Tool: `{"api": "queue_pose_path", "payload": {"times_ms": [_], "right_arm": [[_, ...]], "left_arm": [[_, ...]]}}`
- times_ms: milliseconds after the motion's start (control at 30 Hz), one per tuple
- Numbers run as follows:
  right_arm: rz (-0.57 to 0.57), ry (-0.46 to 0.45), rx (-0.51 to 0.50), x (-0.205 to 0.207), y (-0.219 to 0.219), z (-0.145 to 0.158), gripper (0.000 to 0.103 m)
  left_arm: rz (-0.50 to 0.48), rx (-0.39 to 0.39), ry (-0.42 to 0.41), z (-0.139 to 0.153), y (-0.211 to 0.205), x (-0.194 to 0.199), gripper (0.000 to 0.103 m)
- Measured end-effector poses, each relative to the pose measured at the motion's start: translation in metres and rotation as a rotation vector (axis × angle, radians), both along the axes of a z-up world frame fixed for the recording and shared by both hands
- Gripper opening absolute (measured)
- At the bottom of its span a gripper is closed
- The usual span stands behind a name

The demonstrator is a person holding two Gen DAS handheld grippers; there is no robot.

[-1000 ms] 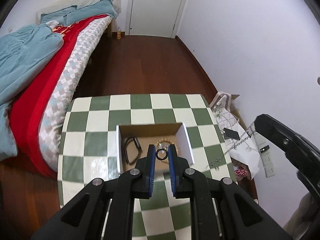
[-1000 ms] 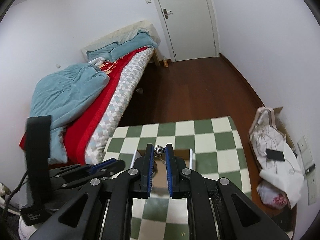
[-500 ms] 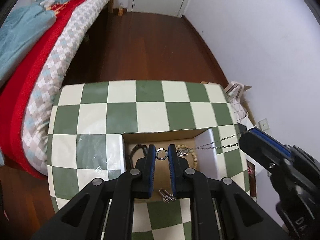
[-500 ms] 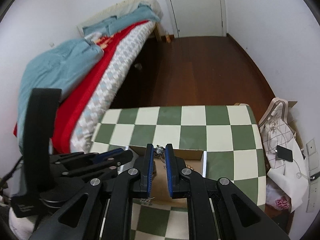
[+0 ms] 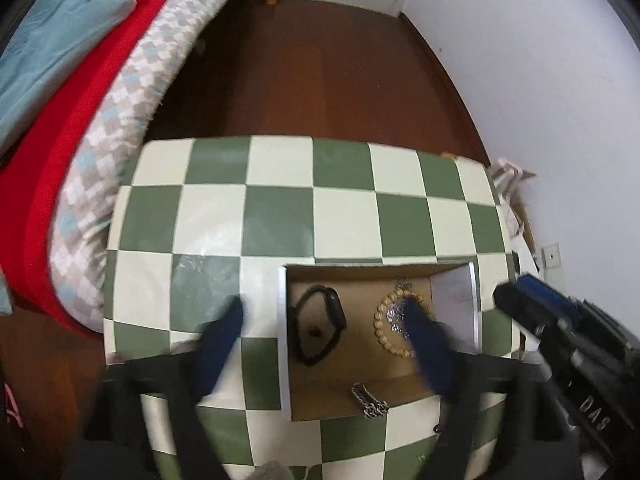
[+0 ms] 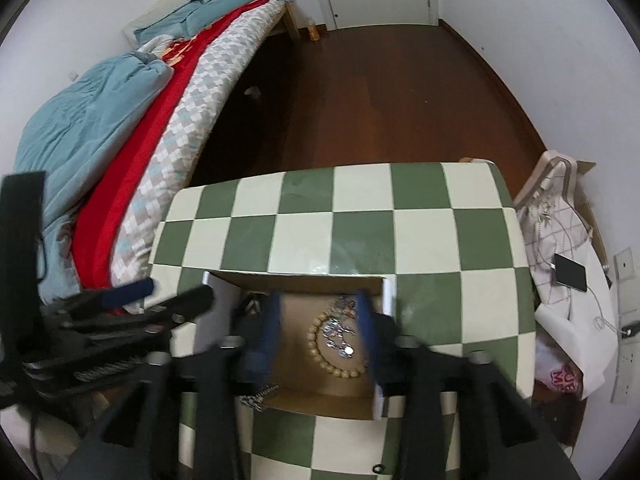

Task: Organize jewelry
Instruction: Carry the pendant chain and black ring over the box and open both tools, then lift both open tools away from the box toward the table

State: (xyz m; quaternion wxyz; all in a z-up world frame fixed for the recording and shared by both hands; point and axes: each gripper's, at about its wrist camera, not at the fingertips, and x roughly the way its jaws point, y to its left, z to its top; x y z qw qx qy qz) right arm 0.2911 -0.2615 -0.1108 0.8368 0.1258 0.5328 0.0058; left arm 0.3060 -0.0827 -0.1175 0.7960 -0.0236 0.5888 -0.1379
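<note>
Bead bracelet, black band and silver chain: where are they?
bead bracelet point(image 5: 380, 330): left wrist view, on the left side of its bead ring.
black band point(image 5: 334, 312): left wrist view, on its wide dark face.
silver chain point(image 6: 338, 336): right wrist view, on the shiny heap inside the beads.

The box point(image 5: 454, 288) is positioned on the table point(image 5: 280, 208), toward its near edge and right of centre. Inside the box, the watch band point(image 5: 318, 326) is located at the left, and the bead bracelet point(image 5: 394, 328) at the right with a chain point(image 6: 338, 332) inside its loop. A clasp piece point(image 5: 370, 400) is located at the box's near edge. The bed point(image 6: 132, 120) is located beyond the table's left edge.
</note>
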Motion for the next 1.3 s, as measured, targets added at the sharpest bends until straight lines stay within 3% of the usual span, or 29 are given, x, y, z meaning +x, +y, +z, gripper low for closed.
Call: {"api": "queue_pose_path", "payload": {"times_ms": [100,167,200,233,333,367,500,800,1300], "right_arm": [[-0.013,0.011,-0.014,-0.008,-0.005,-0.001,0.054],[-0.019,0.023,-0.041,-0.013,-0.006,-0.002,0.077],[-0.022,0.026,-0.052,-0.016,-0.007,-0.003,0.083],[-0.024,0.035,-0.073,-0.02,-0.007,-0.005,0.092],[-0.023,0.06,-0.126,-0.031,-0.004,-0.013,0.096],[-0.022,0.072,-0.145,-0.034,-0.003,-0.016,0.102],[-0.033,0.096,-0.177,-0.052,0.003,-0.029,0.103],[-0.064,0.059,-0.226,-0.084,0.011,-0.025,0.103],[-0.111,-0.125,-0.288,-0.157,0.027,0.047,0.103]], "left_arm": [[0.013,0.012,-0.02,0.008,0.004,-0.002,0.086],[0.016,0.056,-0.045,0.012,0.004,-0.006,0.097],[0.019,0.078,-0.063,0.014,0.004,-0.008,0.102],[0.021,0.091,-0.076,0.015,0.004,-0.011,0.102],[0.027,0.141,-0.129,0.019,0.006,-0.022,0.102],[0.029,0.155,-0.141,0.019,0.007,-0.026,0.102],[0.036,0.247,-0.225,0.019,0.008,-0.046,0.102],[0.066,0.252,-0.307,0.025,0.017,-0.085,0.102],[0.087,0.227,-0.421,0.066,0.032,-0.16,0.102]]}}
